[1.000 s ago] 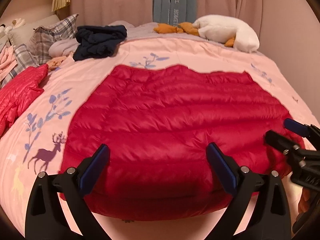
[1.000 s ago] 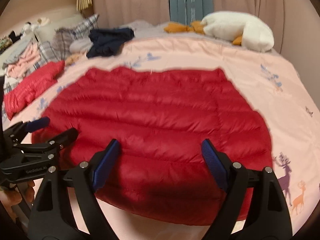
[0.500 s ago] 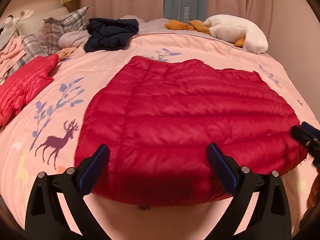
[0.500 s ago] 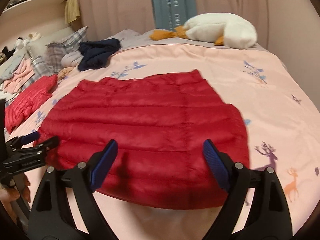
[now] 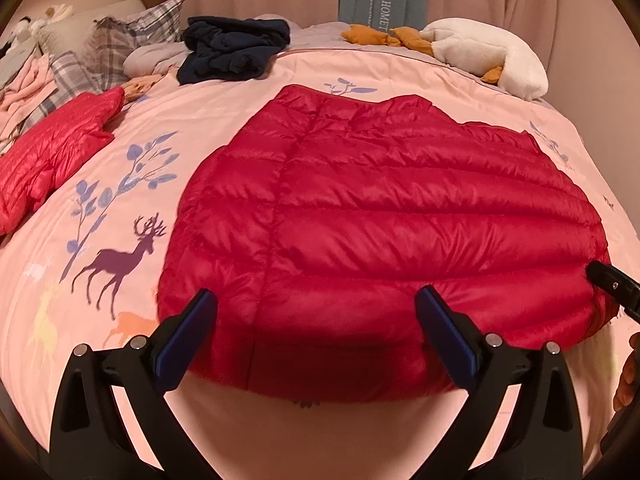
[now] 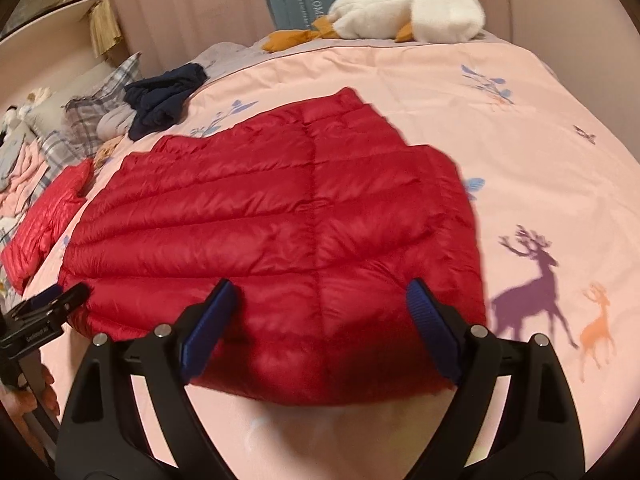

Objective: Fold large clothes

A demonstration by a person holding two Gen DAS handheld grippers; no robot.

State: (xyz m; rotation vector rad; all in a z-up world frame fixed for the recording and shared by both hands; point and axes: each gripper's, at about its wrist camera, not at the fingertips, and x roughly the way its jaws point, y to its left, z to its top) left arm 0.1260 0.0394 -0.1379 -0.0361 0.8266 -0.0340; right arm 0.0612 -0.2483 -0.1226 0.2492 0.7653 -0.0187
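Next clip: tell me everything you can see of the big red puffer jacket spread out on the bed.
The red puffer jacket is shiny, quilted in horizontal padded channels with one seam running lengthwise. It lies flat and spread wide on the pink printed bedspread, its near edge towards both cameras. Sleeves and collar cannot be made out. The left hand-held gripper and right hand-held gripper are both open at that near edge, neither clamping it.
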